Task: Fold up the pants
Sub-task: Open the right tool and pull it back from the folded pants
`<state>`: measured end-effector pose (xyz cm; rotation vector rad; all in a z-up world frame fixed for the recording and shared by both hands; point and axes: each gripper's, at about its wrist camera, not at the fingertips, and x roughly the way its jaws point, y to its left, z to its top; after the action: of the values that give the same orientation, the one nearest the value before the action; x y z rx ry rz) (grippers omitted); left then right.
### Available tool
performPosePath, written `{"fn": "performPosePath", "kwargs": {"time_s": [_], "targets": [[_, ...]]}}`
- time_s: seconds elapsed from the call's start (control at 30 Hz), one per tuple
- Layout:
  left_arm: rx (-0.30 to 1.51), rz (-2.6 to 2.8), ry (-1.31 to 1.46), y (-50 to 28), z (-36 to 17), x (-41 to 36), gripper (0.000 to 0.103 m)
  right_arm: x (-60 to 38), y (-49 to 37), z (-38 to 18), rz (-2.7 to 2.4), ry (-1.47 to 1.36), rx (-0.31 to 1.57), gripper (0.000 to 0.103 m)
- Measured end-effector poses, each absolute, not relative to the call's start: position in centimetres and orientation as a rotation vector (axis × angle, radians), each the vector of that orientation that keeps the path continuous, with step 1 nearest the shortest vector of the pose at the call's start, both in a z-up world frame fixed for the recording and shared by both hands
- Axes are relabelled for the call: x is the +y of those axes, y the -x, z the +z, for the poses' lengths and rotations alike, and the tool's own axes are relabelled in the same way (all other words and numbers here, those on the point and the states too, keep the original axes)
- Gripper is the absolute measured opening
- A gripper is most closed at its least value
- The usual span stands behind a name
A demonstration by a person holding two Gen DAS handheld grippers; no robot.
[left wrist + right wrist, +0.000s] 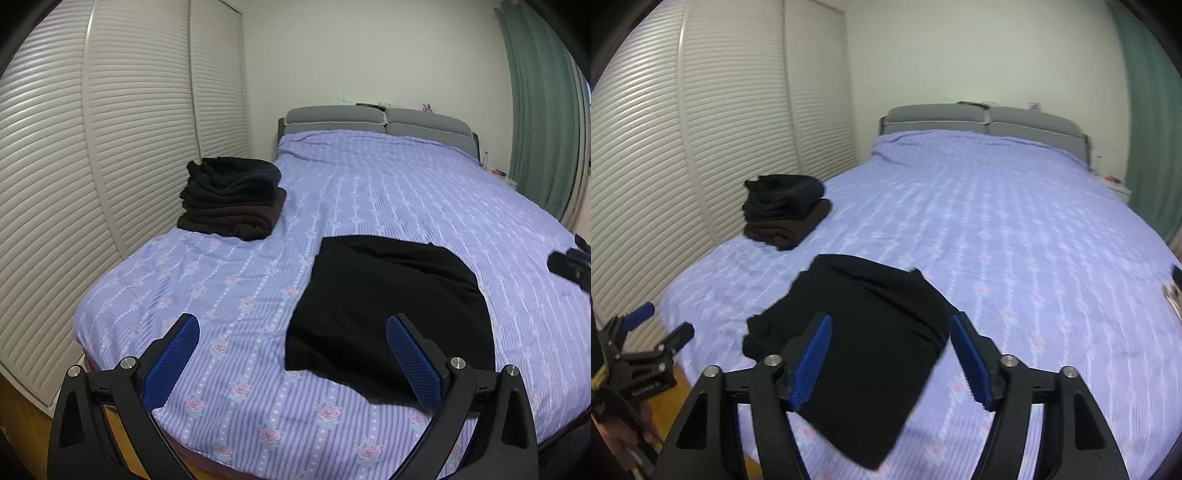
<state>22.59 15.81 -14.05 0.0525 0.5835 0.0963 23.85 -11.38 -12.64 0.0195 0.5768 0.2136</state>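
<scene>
Right gripper (890,332) released, above folded black pants (871,332) on near bed (1015,240); left gripper (293,332) spread, empty.

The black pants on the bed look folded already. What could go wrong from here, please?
1. The black pants lie near the edge of the bed; a nudge might slide them off.
2. One corner near the left edge looks bunched, so the fold may loosen when they are lifted.
3. The stack of folded clothes sits by the bed's edge; adding the pants carelessly could topple it. Both the left gripper and right gripper are open, holding nothing.
</scene>
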Motion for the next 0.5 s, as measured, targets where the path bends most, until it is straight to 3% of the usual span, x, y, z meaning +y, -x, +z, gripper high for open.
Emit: {"fn": "performPosePath", "kwargs": {"time_s": [0.5], "targets": [[0.618, 0.090, -0.130, -22.6, -17.0, 14.7, 0.103, -11.5, -20.7, -17.3, 0.140, -0.006, 0.585, 0.071]]}}
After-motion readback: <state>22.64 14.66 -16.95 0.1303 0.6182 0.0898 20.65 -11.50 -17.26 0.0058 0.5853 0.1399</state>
